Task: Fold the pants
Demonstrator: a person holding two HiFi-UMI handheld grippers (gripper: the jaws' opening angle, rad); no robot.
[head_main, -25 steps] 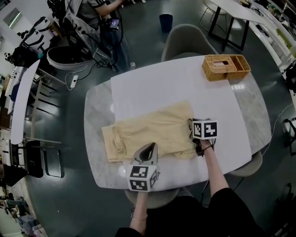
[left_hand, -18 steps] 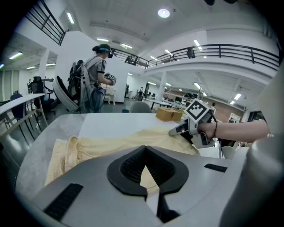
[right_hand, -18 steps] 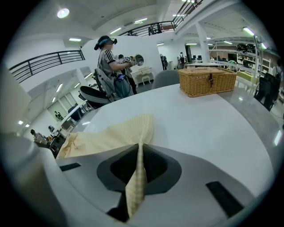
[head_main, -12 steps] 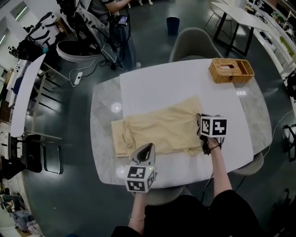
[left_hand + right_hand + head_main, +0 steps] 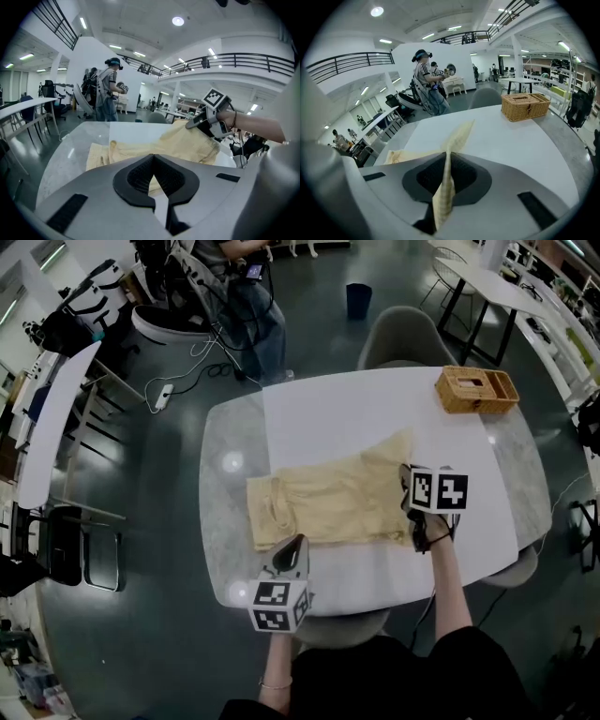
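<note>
Beige pants (image 5: 328, 507) lie spread across the table, waistband to the left. My right gripper (image 5: 410, 498) is shut on the leg end at the pants' right side and holds it raised off the table. In the right gripper view a strip of the beige fabric (image 5: 459, 133) runs up between the jaws of the right gripper (image 5: 449, 157). My left gripper (image 5: 293, 545) hovers at the pants' near edge, its jaws shut with nothing in them. In the left gripper view the pants (image 5: 136, 147) lie just beyond the left gripper (image 5: 153, 157).
The pants rest partly on a white sheet (image 5: 375, 418) on the grey marble table (image 5: 230, 559). A wicker basket (image 5: 475, 390) stands at the far right corner. A chair (image 5: 403, 338) stands behind the table, and a person (image 5: 239, 277) is among equipment farther back.
My right gripper has risen, lifting the leg end of the pants. My left gripper has drawn back from over the pants to their near edge.
</note>
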